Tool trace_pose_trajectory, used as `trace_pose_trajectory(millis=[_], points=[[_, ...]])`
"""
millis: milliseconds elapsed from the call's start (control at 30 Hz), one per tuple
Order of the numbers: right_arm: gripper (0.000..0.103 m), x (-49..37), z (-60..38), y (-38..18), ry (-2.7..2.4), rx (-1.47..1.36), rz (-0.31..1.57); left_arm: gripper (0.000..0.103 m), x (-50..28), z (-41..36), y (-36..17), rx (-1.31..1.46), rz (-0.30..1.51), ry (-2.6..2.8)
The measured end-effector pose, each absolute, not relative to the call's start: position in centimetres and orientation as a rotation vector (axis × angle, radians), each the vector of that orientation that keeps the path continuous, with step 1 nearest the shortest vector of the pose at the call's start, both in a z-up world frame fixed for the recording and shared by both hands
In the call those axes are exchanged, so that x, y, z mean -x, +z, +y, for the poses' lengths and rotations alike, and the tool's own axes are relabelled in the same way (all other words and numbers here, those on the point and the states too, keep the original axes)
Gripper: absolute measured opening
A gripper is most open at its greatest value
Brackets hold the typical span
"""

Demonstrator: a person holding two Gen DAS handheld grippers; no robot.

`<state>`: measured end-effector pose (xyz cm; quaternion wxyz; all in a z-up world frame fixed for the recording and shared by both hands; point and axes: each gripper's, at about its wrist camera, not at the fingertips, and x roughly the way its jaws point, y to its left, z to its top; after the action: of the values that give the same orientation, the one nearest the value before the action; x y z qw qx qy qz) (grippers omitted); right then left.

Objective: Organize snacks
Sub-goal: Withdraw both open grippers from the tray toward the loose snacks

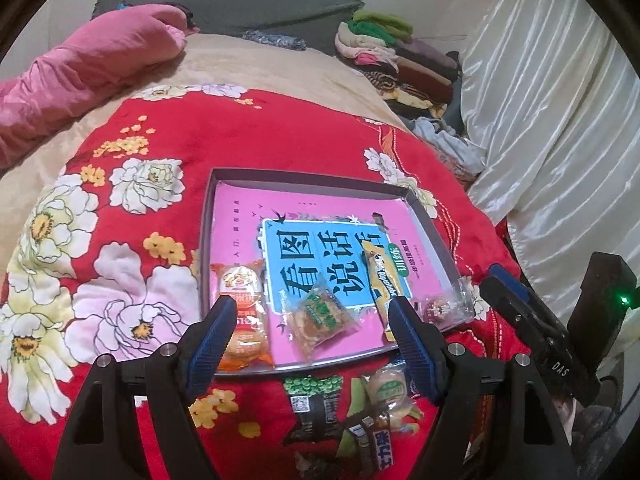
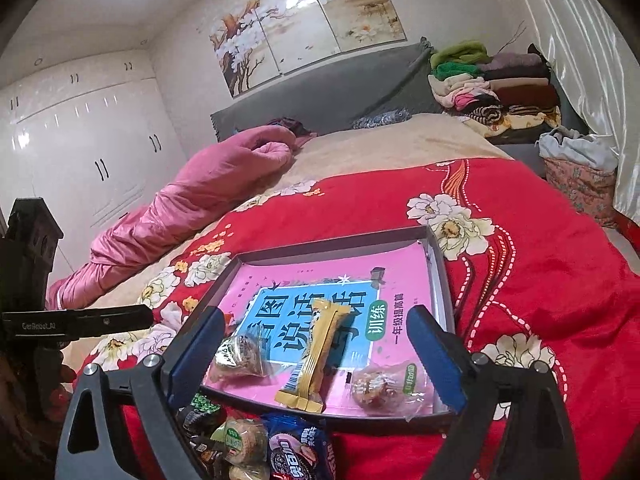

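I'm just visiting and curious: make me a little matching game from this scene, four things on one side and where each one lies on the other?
Things:
1. yellow snack bar
2. orange-wrapped cake
3. pink quilt
4. folded clothes

Places:
A. stacked at the head of the bed by the curtain
B. bunched along the bed's far side
C. in the tray, across the blue book title
D. in the tray's corner by the left gripper's finger

Pairs: 1-C, 2-D, 3-B, 4-A

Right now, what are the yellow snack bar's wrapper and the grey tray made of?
The yellow snack bar looks wrapped in thin plastic film: it is shiny, with crimped ends. The grey tray looks like matte cardboard, perhaps a box lid: thin straight walls, folded corners, no shine.
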<state>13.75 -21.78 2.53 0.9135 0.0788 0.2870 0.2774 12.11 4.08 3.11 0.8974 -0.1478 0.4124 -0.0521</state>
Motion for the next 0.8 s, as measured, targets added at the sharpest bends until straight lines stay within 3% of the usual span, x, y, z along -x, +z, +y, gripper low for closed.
trace_pose_trajectory(millis=[800], points=[[0.093,-12.0,-21.5,2.8,0.576,-0.106,0.611,0.079,-9.7,5.2,3.3,0.309,0.863,-0.095]])
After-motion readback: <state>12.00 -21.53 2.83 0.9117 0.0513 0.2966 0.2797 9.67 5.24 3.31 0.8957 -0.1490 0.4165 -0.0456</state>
